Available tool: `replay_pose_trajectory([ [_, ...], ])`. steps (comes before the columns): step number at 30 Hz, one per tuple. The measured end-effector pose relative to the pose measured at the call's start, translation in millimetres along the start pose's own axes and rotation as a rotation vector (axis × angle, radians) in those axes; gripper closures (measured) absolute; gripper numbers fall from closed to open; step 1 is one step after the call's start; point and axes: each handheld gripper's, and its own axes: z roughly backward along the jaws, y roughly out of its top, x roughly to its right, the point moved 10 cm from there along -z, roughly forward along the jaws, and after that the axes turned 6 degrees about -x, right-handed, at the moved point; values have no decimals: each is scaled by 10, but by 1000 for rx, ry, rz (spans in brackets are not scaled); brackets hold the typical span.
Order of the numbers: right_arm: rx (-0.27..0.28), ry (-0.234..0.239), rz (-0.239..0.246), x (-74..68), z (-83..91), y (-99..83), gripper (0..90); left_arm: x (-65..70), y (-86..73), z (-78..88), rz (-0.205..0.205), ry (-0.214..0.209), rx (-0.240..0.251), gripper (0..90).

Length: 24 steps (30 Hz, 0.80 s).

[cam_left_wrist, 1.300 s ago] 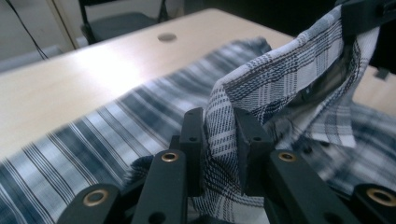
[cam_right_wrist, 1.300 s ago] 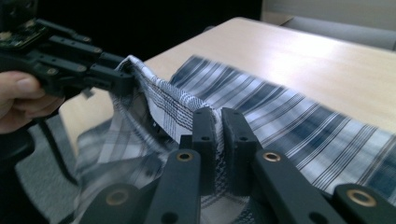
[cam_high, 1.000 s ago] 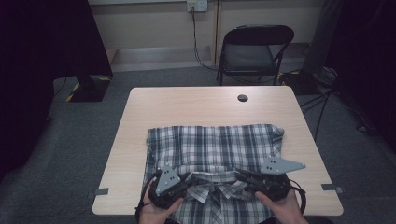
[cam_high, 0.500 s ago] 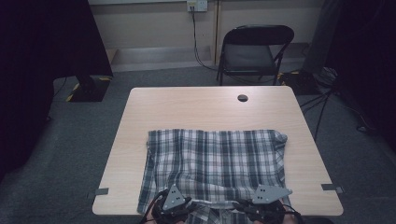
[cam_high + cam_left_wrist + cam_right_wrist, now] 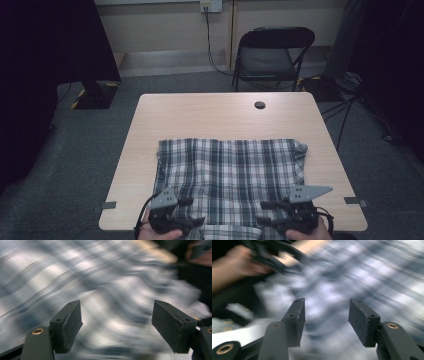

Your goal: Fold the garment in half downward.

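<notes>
Plaid cloth (image 5: 230, 172) lies spread on the near half of the table (image 5: 220, 117), while left gripper (image 5: 192, 220) and right gripper (image 5: 265, 212), jaws just opened and gripping nothing, hover at its near edge.

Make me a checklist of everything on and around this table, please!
Surface: wooden table, far half bare except a small dark hole.
Job's things: plaid shirt spread flat on the near half, its near edge hanging over the table edge.
Clutter: nothing seen.
Grippers: left hand-held gripper and right hand-held gripper at the shirt's near edge; jaws have just been opening, nothing pinched between them.
Cables: a cord runs down from a wall outlet.
Surroundings: folding chair behind the table, grey carpet.
</notes>
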Motion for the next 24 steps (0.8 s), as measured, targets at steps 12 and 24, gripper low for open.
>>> replay_pose_trajectory([
  [12,-229,-368,-212,1055,-189,-472,412,-549,-200,-165,73,199,-111,258],
  [24,-173,-413,-212,1643,-278,-170,416,-826,110,-388,116,266,-72,286],
])
